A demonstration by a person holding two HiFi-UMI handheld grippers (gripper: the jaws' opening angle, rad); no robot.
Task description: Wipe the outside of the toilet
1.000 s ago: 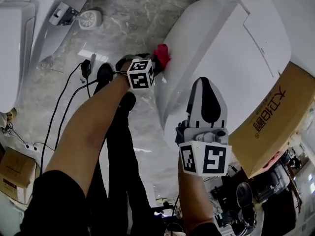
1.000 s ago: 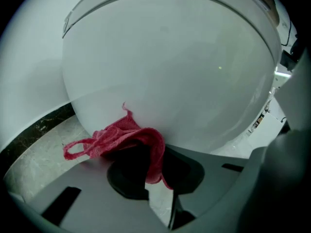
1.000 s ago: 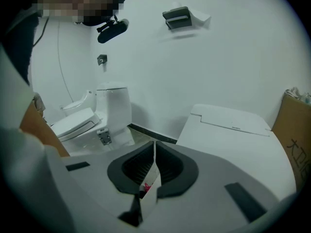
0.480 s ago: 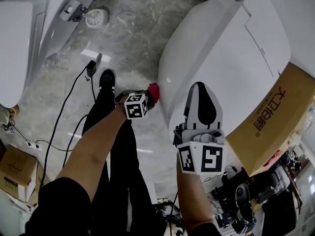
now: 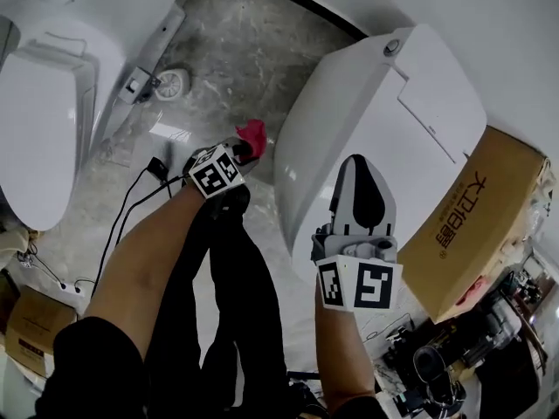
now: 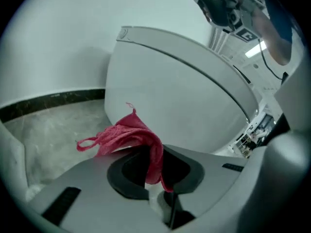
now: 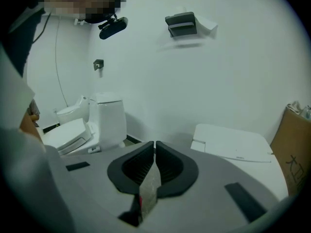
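Now the left hand-held gripper [image 6: 154, 165] is clamped on a crumpled red rag [image 6: 127, 133] just beside the glossy white toilet [image 5: 349, 120], lid down, at the floor's [image 5: 236, 42] wall edge, while the right hand-held gripper [image 7: 154, 160] is closed on nothing.

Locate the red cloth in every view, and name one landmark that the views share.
Head view: the red cloth is at upper centre, at the tip of the left hand-held gripper, just left of the white toilet.
Left gripper view: the cloth is at lower centre, pinched between the jaws and draping left.
Right gripper view: not in it.
Shared landmark: the white toilet, seen in all three.
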